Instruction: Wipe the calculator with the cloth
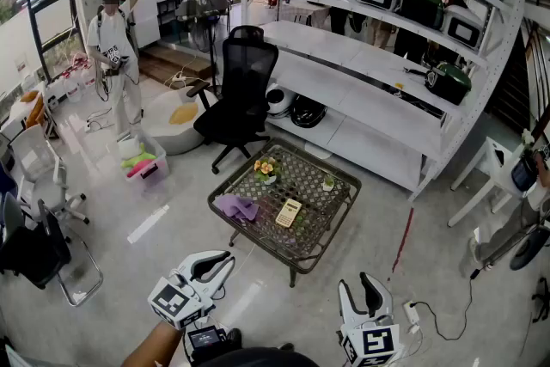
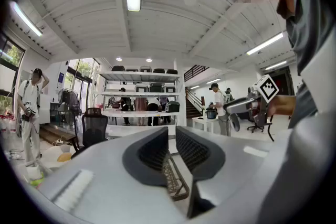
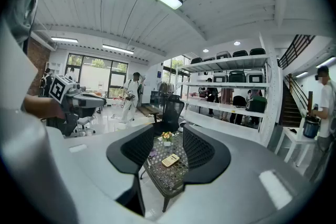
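1. My left gripper [image 1: 225,260] is closed and empty — my right gripper [image 1: 357,286] is open and empty.
2. The calculator [image 1: 289,212] lies on the surface [image 1: 251,236] well ahead, long axis roughly away from me. The cloth [image 1: 236,205] is near its left — nearer my left gripper.

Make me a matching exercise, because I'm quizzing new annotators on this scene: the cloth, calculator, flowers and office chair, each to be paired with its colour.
Things:
1. cloth
2. calculator
3. flowers
4. office chair

Colours:
A. black
B. orange and yellow
C. purple
D. beige

Pairs: 1-C, 2-D, 3-B, 4-A
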### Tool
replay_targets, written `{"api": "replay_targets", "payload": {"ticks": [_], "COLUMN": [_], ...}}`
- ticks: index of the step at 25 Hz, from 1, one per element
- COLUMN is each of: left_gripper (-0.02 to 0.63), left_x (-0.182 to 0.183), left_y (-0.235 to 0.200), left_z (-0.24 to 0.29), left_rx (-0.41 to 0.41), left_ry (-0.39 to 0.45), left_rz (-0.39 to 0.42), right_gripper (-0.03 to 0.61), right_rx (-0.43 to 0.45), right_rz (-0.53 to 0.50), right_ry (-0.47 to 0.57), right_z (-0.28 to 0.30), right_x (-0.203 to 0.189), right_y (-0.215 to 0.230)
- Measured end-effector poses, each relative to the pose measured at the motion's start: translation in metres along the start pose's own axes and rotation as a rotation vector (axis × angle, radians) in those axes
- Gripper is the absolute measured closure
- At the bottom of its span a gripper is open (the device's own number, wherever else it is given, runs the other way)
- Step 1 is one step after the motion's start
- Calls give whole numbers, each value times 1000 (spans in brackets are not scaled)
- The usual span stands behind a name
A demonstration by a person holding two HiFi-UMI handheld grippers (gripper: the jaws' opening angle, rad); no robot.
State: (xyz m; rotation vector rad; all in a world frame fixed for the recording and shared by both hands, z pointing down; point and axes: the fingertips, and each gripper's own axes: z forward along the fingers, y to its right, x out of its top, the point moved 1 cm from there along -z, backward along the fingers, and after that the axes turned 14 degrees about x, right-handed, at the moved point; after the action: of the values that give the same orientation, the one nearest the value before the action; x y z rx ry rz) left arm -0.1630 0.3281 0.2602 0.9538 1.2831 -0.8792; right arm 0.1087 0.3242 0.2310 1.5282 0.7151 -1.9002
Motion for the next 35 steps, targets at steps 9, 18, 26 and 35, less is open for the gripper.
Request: {"api": "replay_targets", "payload": {"ticks": [9, 18, 26, 35], "left_gripper": [517, 517, 517, 517], "left_x": [6, -11, -19, -38], "left_y": [20, 28, 18, -28], "left_z": [0, 11, 37, 89], "left_rx": [36, 83, 134, 103], "left_ry": [-39, -58, -101, -90], "left_rz": [-24, -23, -29, -57], "right_gripper": [413, 413, 413, 413], "right_rx": [24, 104, 167, 134], "right_rz": [11, 74, 74, 78], "right_ry": [13, 59, 69, 53], "right_z": [-10, -13, 13, 64], "right_x": [-9, -19, -18, -10], "right_y": [11, 31, 54, 64]}}
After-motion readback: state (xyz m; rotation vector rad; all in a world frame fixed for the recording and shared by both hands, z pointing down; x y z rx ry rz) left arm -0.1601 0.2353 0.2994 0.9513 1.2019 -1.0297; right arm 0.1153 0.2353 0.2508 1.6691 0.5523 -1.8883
